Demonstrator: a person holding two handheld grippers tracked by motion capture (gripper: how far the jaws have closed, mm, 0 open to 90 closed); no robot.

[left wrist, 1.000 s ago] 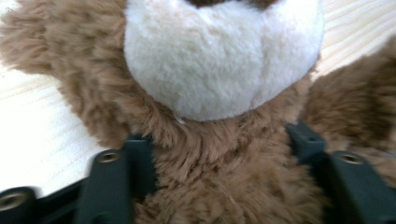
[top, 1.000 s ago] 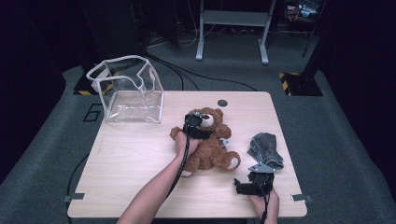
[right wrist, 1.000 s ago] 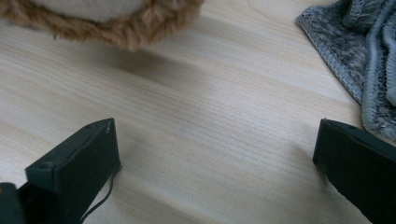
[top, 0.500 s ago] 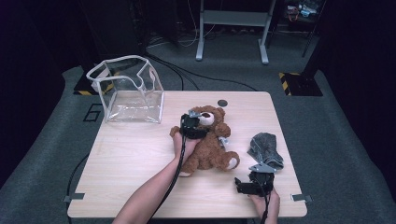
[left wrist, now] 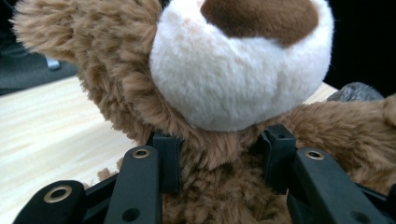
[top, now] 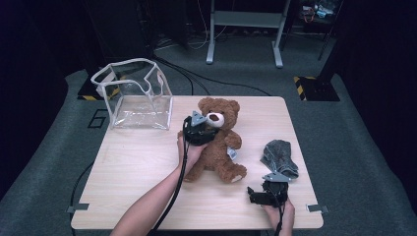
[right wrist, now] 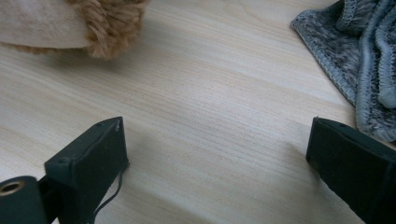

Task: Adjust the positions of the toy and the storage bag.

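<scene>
The left gripper (top: 200,132) has just been closing its jaws on the teddy bear (top: 216,142), and now they squeeze the fur at the bear's neck, right under the white snout. A second ago the bear lay flatter on the table (top: 147,167). Now its head is up and it sits almost straight, near the middle of the table. So I think the bear is being lifted, maybe to go in the clear bag (top: 135,96) at about ten o'clock from it.

The right gripper (top: 268,192) rests near the table's front edge with its jaws wide apart and nothing between them. The grey cloth (top: 279,156) lies just beyond it, at twelve o'clock.

The gripper hides the bear's chest, and I cannot tell if its bottom has left the table.
</scene>
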